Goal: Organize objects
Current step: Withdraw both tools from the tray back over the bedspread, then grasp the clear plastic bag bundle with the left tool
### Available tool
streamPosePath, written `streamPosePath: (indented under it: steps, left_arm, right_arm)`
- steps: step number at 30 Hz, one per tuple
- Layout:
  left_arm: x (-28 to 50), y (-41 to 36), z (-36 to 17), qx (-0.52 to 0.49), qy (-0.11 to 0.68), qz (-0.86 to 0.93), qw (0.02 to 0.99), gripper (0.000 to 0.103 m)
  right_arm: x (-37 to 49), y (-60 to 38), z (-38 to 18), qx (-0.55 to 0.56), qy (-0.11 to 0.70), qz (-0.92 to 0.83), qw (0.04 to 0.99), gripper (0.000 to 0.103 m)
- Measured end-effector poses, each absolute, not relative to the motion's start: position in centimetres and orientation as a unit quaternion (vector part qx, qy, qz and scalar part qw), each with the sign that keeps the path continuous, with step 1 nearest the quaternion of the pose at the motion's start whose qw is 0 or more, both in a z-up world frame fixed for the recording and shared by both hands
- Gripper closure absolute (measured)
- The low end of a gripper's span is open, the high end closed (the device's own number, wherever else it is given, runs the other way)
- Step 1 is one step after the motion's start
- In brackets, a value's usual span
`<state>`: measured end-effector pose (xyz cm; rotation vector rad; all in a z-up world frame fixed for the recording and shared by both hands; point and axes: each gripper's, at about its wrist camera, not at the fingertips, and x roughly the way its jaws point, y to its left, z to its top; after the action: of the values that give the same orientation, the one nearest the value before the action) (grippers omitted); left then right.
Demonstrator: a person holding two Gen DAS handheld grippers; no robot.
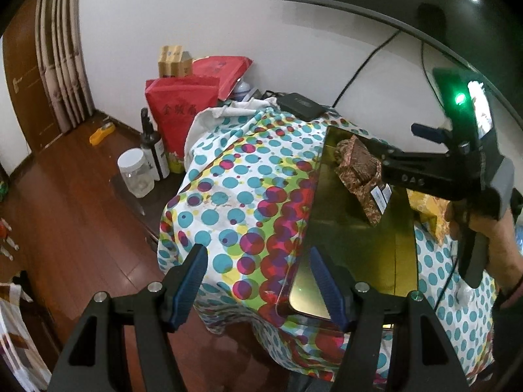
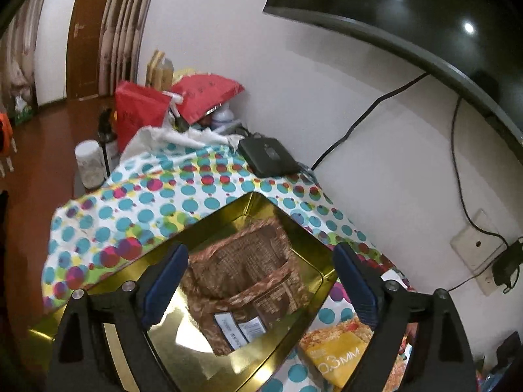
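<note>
**One brown packet in a gold tin, both grippers spread wide**

The brown patterned packet (image 2: 242, 271) is a flat, crinkled bag printed in a woven, basket-like design, with two small white labels side by side at its near end. It lies inside the gold tin tray (image 2: 294, 320), toward the tray's far half; the mirror-bright metal floor reflects light just in front of it. One packet and one tray show.

The tray sits on a table draped in a dotted cloth (image 1: 242, 189) of teal, red and yellow circles. In the left wrist view the packet (image 1: 359, 170) appears at the tray's (image 1: 353, 248) far right, with the right gripper (image 1: 389, 150) reaching in from the right, directly over it.

The left gripper (image 1: 258, 281) has its blue-padded fingers wide apart, holding nothing, at the tray's near left corner. The right gripper (image 2: 261, 287) is likewise spread wide, straddling the packet without gripping it; whether the pads touch it cannot be told.

Beyond the cloth stand two red bags (image 1: 186, 107), one black flat box (image 2: 268, 156) by the wall, one dark bottle (image 1: 153, 147) and one clear jar (image 1: 134, 173) at the left. One yellow box (image 2: 340, 356) lies near the tray's right.
</note>
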<state>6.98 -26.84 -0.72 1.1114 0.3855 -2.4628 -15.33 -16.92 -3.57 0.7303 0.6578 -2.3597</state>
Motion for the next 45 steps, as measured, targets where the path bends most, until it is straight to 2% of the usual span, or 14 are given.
streamPosePath:
  steps: [8,15,21,27,35,42,45]
  left_arm:
    - [4.9,-22.3,0.5,0.394,0.109,-0.900,0.148,0.036]
    - [2.6,-14.3,1.0,0.395,0.064,-0.915,0.050,0.036]
    - [0.5,-7.8,-1.0,0.416,0.035,-0.909,-0.014,0.036]
    - [-0.7,-3.6,-3.3,0.432,0.026,-0.899,-0.063,0.036]
    - [-3.2,1.8,-5.7,0.455,0.009,-0.880,-0.135,0.036]
    - [-6.5,5.3,-8.4,0.454,-0.026,-0.882,-0.129,0.036]
    - [-7.2,5.6,-9.4,0.460,-0.015,-0.879,-0.127,0.036]
  right_arm:
    - [-11.4,-6.5,-2.7,0.282,0.186,-0.907,0.251,0.013]
    - [-9.6,6.9,-5.7,0.353,0.115,-0.916,0.153,0.012]
    - [-9.1,14.9,-9.2,0.403,0.064,-0.907,0.100,0.011]
    - [-8.4,17.4,-10.7,0.405,0.056,-0.909,0.085,0.011]
    - [-7.1,20.4,-12.2,0.397,-0.007,-0.914,0.084,0.011]
    - [-7.5,22.6,-12.6,0.391,-0.021,-0.917,0.069,0.011]
    - [-8.0,22.7,-12.7,0.389,-0.017,-0.919,0.063,0.004]
